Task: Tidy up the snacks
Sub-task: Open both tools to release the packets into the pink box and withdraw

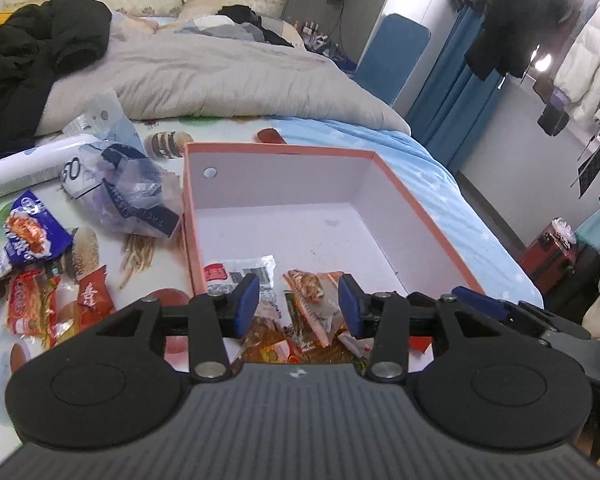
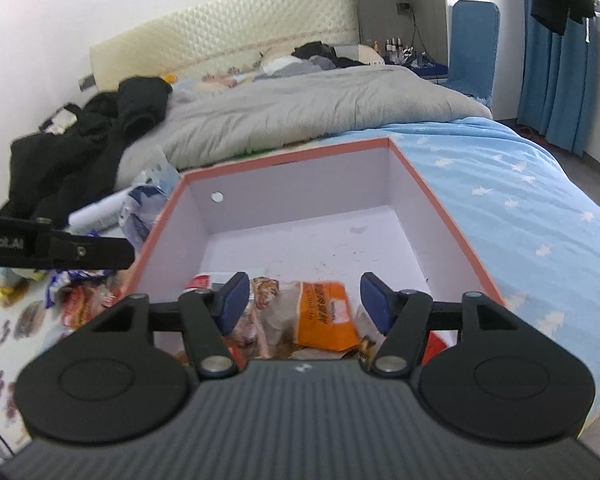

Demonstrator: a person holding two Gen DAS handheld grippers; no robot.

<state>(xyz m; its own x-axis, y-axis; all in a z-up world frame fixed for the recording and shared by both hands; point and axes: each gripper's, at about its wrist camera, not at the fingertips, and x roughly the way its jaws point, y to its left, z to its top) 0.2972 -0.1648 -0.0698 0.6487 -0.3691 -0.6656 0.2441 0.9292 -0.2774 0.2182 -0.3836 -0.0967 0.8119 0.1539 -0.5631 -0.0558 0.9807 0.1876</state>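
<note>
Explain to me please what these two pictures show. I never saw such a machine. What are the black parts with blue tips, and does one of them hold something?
No robot is here. A person holds a hand tool with two fingers in each hand, and each tool carries a wide-angle camera that looks forward along its fingers. So one picture is taken from the left gripper, the other from the right gripper. The blue tips are the finger pads.

Both point into an open box with an orange rim, standing on a bed. Some snack packets already lie at its near end, among them an orange packet. More loose snacks lie on the bed, to the left of the box, beside a crumpled plastic bag.

Both grippers are open. Packets lie below the pads, but neither gripper holds one.
</note>
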